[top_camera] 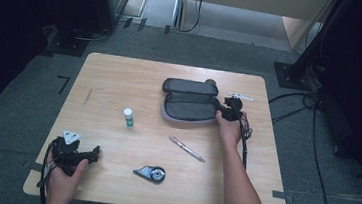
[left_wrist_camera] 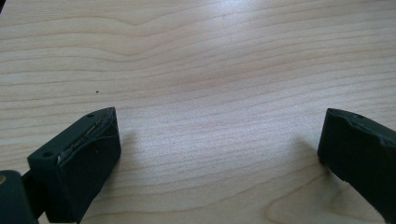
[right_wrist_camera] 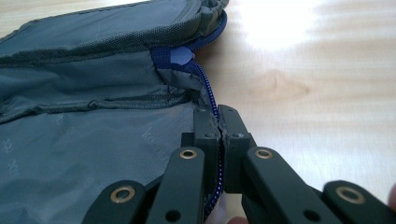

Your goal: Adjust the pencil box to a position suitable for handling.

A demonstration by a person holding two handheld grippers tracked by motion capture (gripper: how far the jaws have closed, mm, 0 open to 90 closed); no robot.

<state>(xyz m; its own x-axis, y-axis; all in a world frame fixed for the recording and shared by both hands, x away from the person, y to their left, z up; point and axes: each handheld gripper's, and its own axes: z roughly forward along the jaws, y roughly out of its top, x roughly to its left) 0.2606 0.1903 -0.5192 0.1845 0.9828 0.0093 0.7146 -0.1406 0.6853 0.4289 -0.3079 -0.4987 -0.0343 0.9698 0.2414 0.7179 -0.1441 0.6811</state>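
A grey pencil case (top_camera: 189, 102) lies open on the far right part of the wooden table (top_camera: 120, 81). My right gripper (top_camera: 223, 112) is at the case's right end. In the right gripper view the case (right_wrist_camera: 84, 102) lies spread open, and my right gripper (right_wrist_camera: 218, 122) is shut on the blue zipper edge (right_wrist_camera: 208, 91) that runs down from the blue zipper slider (right_wrist_camera: 180, 57). My left gripper (top_camera: 94, 153) rests near the table's front left corner. Its jaws stand wide apart in the left gripper view (left_wrist_camera: 219, 140), with bare wood between them.
A small white bottle with a green base (top_camera: 128, 117) stands mid-table. A silver pen (top_camera: 187, 149) lies right of centre and a correction tape dispenser (top_camera: 151, 173) near the front edge. A small white item (top_camera: 240, 95) lies behind the case. Cables (top_camera: 244, 138) trail by my right forearm.
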